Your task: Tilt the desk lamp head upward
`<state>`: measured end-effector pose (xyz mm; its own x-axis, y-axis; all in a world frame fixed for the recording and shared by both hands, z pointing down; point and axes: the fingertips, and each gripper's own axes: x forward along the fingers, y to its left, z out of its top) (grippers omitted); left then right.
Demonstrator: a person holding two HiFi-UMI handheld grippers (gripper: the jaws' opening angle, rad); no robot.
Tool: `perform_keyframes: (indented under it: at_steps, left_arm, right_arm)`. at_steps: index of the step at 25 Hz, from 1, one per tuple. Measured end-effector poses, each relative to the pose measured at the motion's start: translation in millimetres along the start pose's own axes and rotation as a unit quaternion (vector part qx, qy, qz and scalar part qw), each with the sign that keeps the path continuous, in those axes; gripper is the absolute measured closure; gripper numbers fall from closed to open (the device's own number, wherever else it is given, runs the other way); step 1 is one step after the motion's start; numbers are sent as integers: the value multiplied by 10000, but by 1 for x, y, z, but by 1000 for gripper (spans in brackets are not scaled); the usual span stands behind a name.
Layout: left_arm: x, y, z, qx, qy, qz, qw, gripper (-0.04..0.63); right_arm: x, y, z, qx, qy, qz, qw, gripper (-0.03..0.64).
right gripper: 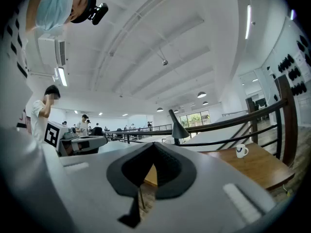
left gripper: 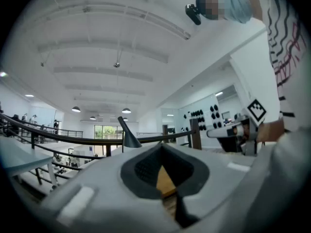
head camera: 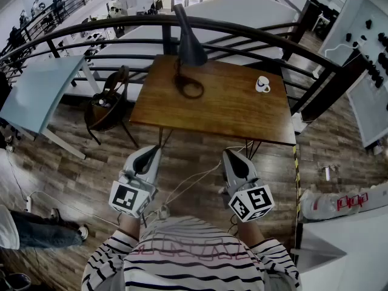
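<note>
A dark desk lamp (head camera: pixel 188 44) stands at the far edge of the wooden desk (head camera: pixel 224 111); its cone head points down and its ring base (head camera: pixel 190 88) lies on the desktop. The lamp's head also shows in the left gripper view (left gripper: pixel 128 137) and in the right gripper view (right gripper: pixel 178 128). My left gripper (head camera: pixel 148 154) and right gripper (head camera: pixel 233 157) hang side by side before the desk's near edge, well short of the lamp. Both are shut, with nothing between the jaws.
A white mug (head camera: pixel 262 84) sits at the desk's far right. A dark railing (head camera: pixel 254 38) curves behind the desk. A chair (head camera: pixel 109 107) stands at its left, a pale blue table (head camera: pixel 37 90) farther left. Cables (head camera: pixel 188 183) trail over the wooden floor below me.
</note>
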<state>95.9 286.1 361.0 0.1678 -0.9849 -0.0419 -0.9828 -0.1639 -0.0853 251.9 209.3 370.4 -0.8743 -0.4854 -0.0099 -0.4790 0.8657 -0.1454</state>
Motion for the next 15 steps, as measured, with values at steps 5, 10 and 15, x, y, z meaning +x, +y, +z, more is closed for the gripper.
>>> perform_keyframes:
  at_steps: [5,10,15]
  left_arm:
    - [3,1,3,-10,7,3,10000,594]
    - [-1,4,-1,-54,26,-17,10000,594]
    - [-2,17,-9,-78,44,-25,10000,592]
  right_arm:
    - [2,-1,5,2,48,3,10000,618]
    - [3,5,2,17,86,-24,10000,618]
    - [11,8,-1,73,66,-123,9999,617]
